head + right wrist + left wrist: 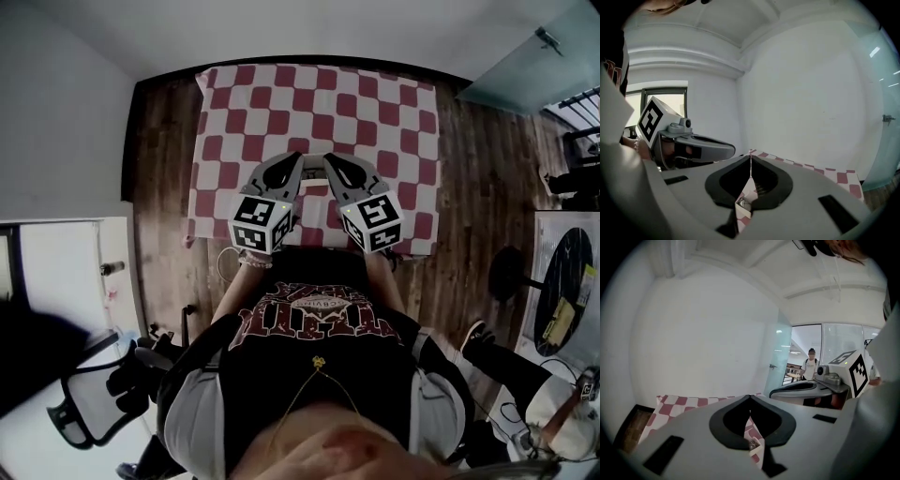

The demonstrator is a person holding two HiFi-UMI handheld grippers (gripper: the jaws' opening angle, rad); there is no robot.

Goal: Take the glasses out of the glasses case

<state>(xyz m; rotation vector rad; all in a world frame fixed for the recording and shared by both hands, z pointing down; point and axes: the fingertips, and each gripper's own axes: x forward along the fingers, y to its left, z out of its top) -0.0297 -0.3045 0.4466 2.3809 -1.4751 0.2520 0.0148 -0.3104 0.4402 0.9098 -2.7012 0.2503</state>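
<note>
No glasses case or glasses show in any view. Both grippers hang over the near part of a table covered by a red-and-white checked cloth point(319, 103). My left gripper point(296, 159) points forward with its jaws closed tip to tip and nothing between them; the same closure appears in its own view point(750, 398). My right gripper point(329, 160) is just beside it, also shut and empty, as its own view point(750, 158) confirms. The two tips nearly meet over the cloth. Each gripper view catches the other gripper from the side: the right gripper point(811, 387) and the left gripper point(696, 145).
Dark wooden floor point(164, 187) surrounds the table. A black office chair point(94, 403) stands at lower left, a round black stand point(511, 272) at right. A glass door point(780, 357) lies beyond the table, with a person point(811, 364) standing far behind it.
</note>
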